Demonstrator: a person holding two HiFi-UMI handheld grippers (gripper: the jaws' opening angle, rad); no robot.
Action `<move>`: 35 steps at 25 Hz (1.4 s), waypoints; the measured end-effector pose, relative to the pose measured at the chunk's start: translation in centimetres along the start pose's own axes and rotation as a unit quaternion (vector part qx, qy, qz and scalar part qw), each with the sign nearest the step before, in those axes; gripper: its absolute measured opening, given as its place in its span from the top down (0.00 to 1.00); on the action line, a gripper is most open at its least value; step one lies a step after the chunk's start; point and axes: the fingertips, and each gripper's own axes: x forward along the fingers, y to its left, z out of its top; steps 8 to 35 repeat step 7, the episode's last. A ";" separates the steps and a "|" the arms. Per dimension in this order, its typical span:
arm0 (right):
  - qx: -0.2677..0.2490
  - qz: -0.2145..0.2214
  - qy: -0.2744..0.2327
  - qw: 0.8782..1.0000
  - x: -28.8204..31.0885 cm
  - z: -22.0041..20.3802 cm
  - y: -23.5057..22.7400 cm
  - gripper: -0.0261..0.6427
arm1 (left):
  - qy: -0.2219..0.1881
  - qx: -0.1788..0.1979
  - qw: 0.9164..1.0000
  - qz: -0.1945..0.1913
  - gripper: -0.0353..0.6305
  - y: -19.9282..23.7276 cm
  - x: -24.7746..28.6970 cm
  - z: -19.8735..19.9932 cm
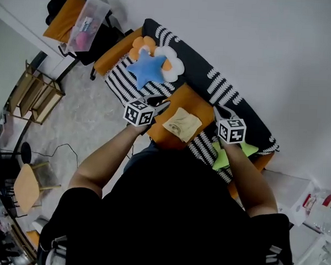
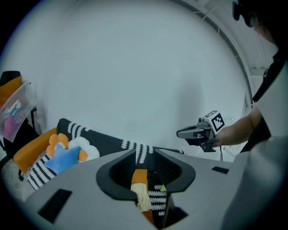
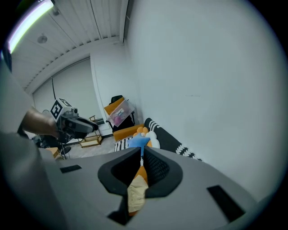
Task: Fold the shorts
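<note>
While you hold both bare arms out in front of you with the elbows bent, your left gripper (image 1: 160, 103) and right gripper (image 1: 218, 111) hang in the air over the sofa (image 1: 198, 62). Both point forward and tip a little down. They are well apart, one on each side of the shorts (image 1: 182, 124).

Your left gripper has its fingers spread a little, with nothing between them. Your right gripper has its fingers pressed together, and it pinches nothing.

The shorts are tan and lie folded in a small flat square. They rest on the orange cushion (image 1: 194, 99) in the middle of the sofa, below both grippers and touched by neither. A blue star pillow (image 1: 146, 68) lies farther along the sofa on your left side, and a green star pillow (image 1: 224, 156) lies under your right gripper.

Each gripper carries a cube (image 1: 139, 112) with black and white square patterns. The shorts have a small dark print on top, too small to read. The clear box (image 1: 88, 20) past the end of the sofa has a label, also too small to read.
</note>
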 end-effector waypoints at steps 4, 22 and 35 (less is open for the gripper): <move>-0.006 0.002 -0.005 1.000 0.0 0.9 0.1 0.93 | -0.025 -0.014 1.000 0.000 0.76 0.4 -0.1 1.4; -0.013 0.004 -0.004 1.000 0.2 1.2 0.3 0.94 | -0.023 -0.006 1.000 0.003 0.78 0.5 0.0 1.8; -0.013 0.004 -0.004 1.000 0.2 1.2 0.3 0.94 | -0.023 -0.006 1.000 0.003 0.78 0.5 0.0 1.8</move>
